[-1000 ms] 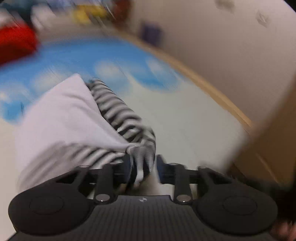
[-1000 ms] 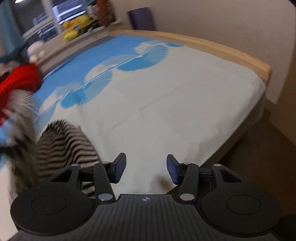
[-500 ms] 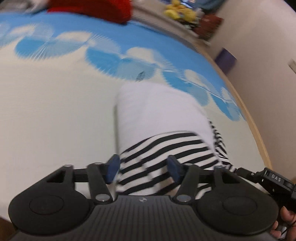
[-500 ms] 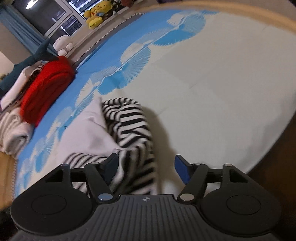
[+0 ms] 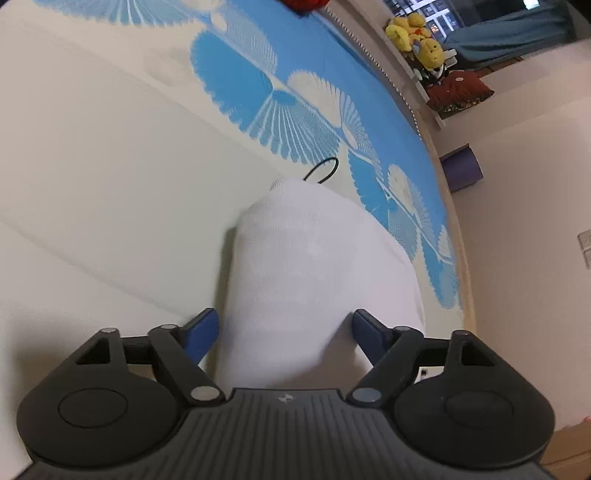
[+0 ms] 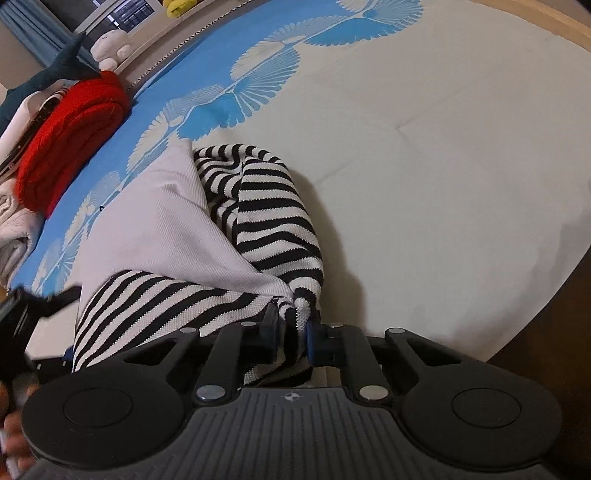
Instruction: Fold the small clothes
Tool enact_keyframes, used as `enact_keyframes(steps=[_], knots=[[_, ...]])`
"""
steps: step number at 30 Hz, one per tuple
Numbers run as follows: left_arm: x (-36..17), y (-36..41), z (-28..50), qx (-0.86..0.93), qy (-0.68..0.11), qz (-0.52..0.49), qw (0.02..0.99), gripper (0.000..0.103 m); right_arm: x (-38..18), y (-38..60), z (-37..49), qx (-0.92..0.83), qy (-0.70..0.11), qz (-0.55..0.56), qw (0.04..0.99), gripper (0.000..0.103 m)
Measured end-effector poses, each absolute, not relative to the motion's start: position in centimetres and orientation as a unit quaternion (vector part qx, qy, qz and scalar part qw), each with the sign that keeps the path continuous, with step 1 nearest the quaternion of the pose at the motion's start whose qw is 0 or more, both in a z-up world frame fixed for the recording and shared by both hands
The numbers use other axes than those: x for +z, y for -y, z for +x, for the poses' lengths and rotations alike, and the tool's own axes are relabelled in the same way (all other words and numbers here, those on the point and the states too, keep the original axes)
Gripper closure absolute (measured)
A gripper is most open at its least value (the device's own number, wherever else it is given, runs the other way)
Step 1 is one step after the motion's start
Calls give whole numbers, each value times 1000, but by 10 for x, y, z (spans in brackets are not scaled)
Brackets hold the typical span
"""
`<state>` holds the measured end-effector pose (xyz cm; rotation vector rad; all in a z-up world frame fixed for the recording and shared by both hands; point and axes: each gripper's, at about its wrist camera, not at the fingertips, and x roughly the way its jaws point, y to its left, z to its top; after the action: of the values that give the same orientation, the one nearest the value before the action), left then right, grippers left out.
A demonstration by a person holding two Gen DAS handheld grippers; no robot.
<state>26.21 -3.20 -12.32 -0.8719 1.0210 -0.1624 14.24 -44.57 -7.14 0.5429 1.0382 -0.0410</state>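
Observation:
A small garment, white with black-and-white striped parts, lies on the bed. In the right wrist view its white panel (image 6: 159,225) and striped sleeve (image 6: 273,225) show. My right gripper (image 6: 291,328) is shut on a striped corner of it near the bed's front edge. In the left wrist view only the white part (image 5: 306,273) shows, bulging between the fingers of my left gripper (image 5: 284,328), which is open wide around it without pinching. The left gripper's body (image 6: 22,317) shows at the left edge of the right wrist view.
The bed cover (image 6: 424,155) is cream with a blue fan pattern. A rolled red knit (image 6: 70,136) and pale folded clothes (image 6: 14,229) lie at the far left. Plush toys (image 5: 417,33) sit on a ledge. A thin black loop (image 5: 325,170) lies beyond the garment.
My left gripper let go of the striped corner, opened and swung over to the white part. My right gripper moved onto the garment and shut on its striped corner.

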Motion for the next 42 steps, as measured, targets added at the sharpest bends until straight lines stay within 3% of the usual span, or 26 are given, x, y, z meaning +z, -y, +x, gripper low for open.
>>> enact_keyframes(steps=[3, 5, 6, 7, 9, 15, 17, 19, 21, 24, 29, 30, 33, 36, 41, 42], knots=[[-142, 36, 281, -81, -486, -425, 759, 17, -71, 442, 142, -30, -497, 251, 830, 90], [-148, 37, 289, -87, -486, -428, 757, 28, -67, 436, 146, -38, -500, 244, 830, 91], [-146, 37, 291, -95, -484, -418, 763, 47, -65, 434, 147, -42, -500, 244, 830, 91], [-141, 36, 295, -104, -485, -405, 769, 59, -63, 429, 148, -45, -499, 245, 830, 92], [-121, 33, 298, -113, -488, -372, 781, 64, -58, 421, 149, -48, -493, 253, 831, 93], [-41, -34, 291, -114, -428, -283, 851, 63, -33, 363, 157, 45, -448, 280, 848, 95], [-34, -66, 291, -97, -424, -247, 866, 57, -26, 339, 158, 101, -433, 301, 844, 95], [-39, -94, 293, -60, -450, -219, 864, 41, -26, 319, 159, 127, -438, 306, 836, 95], [-38, -121, 283, -15, -461, -204, 864, 41, -35, 307, 161, 125, -460, 306, 824, 95], [-23, -143, 246, -22, -416, -229, 880, 41, -38, 289, 159, 133, -472, 297, 820, 96], [-43, -103, 205, -101, -431, -167, 881, 45, -5, 276, 137, 186, -423, 289, 838, 96], [-58, -90, 201, -103, -450, -137, 877, 51, -11, 275, 135, 169, -450, 263, 836, 97], [-112, -53, 186, -91, -499, -52, 860, 45, -66, 278, 141, 70, -583, 231, 775, 99], [-108, -44, 175, -60, -471, -54, 878, 44, -72, 274, 138, 56, -582, 217, 782, 99], [-82, -75, 171, -31, -476, -121, 870, 38, -32, 273, 129, 60, -521, 205, 826, 87], [-73, -83, 172, -25, -482, -130, 866, 38, -25, 276, 124, 57, -508, 199, 836, 78]])
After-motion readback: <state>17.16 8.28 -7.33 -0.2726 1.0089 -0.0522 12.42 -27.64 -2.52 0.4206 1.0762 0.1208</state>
